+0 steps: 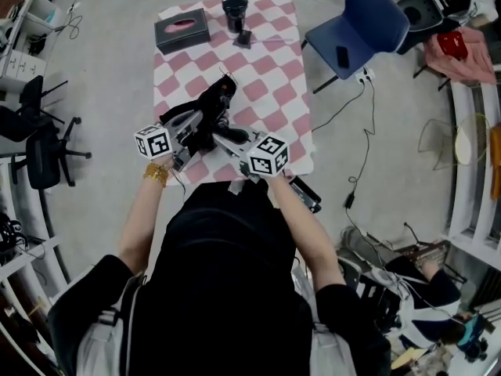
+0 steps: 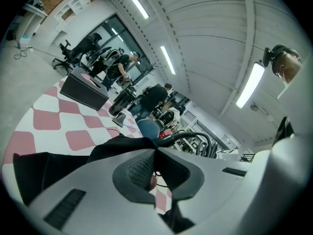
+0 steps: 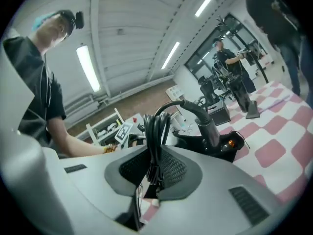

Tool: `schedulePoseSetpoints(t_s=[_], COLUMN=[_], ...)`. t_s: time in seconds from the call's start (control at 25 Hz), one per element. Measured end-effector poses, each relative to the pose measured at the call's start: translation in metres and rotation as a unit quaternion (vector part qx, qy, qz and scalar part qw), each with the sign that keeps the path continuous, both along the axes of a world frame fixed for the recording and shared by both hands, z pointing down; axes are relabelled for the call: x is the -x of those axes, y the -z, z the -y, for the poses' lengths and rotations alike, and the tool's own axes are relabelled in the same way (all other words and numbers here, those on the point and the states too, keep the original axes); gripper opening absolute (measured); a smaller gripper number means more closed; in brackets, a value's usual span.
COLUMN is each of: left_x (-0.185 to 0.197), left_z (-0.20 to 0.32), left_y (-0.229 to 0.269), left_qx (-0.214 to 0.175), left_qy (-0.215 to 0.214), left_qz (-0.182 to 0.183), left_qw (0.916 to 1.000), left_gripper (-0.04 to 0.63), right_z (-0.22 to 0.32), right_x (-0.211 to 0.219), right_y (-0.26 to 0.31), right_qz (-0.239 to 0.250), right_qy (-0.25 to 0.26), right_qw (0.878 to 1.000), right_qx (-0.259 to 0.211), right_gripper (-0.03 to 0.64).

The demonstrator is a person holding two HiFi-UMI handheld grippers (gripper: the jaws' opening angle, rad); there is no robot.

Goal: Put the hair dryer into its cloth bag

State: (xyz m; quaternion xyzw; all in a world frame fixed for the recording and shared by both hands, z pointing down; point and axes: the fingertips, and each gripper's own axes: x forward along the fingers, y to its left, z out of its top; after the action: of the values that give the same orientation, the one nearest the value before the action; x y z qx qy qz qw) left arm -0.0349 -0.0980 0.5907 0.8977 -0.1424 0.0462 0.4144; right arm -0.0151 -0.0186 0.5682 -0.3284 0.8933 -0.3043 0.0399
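**Dryer and bag, mid-pack: one item per hand.**
Your left gripper (image 2: pixel 154 166): fingers (image 2: pixel 137 169) closed on the bag's (image 2: pixel 115 148) black edge, likely to hold its mouth up and open. Your right gripper (image 3: pixel 155 169): fingers (image 3: pixel 172 169) clamped on the bundled cord (image 3: pixel 155 131), so it can go in without trailing. Dryer (image 3: pixel 222 143): down by the checked tabletop (image 1: pixel 266 69), just beyond the cord, against black cloth. Whether any of it is inside the bag yet, you cannot tell.
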Motion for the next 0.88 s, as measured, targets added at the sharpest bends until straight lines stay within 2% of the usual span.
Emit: schedulePoseSetpoints(t_s=[0.2,0.36,0.56,0.68,0.8,0.88], left_x=[0.002,0.002,-0.001,-0.004,-0.007,-0.008], left_z=[-0.004,-0.008,-0.009,-0.010,-0.012,-0.012], left_y=[-0.006,-0.009,-0.012,-0.013,-0.014,-0.014], left_qx=[-0.003,-0.008,-0.006,-0.003,0.001,0.003], left_qy=[-0.008,-0.020,-0.026,-0.029,-0.029,-0.029], left_qz=[0.005,0.013,0.007,0.002,-0.005,-0.008], left_qw=[1.0000,0.9997,0.9996,0.9996,0.9996,0.9995], left_gripper=[0.023,0.023,0.023,0.023,0.023,0.023], right_z=[0.014,0.029,0.047,0.056,0.064,0.068], right_x=[-0.024,-0.059,-0.093,-0.110,-0.126,-0.129], right_y=[0.019,0.031,0.025,0.020,0.016,0.009], right_qz=[0.107,0.211,0.233,0.263,0.268,0.251], right_qy=[-0.059,-0.141,-0.243,-0.296,-0.347,-0.364], right_qw=[0.992,0.967,0.941,0.917,0.897,0.894], right_qx=[0.009,0.023,0.033,0.048,0.061,0.073], right_gripper=[0.063,0.063,0.063,0.061,0.063,0.062])
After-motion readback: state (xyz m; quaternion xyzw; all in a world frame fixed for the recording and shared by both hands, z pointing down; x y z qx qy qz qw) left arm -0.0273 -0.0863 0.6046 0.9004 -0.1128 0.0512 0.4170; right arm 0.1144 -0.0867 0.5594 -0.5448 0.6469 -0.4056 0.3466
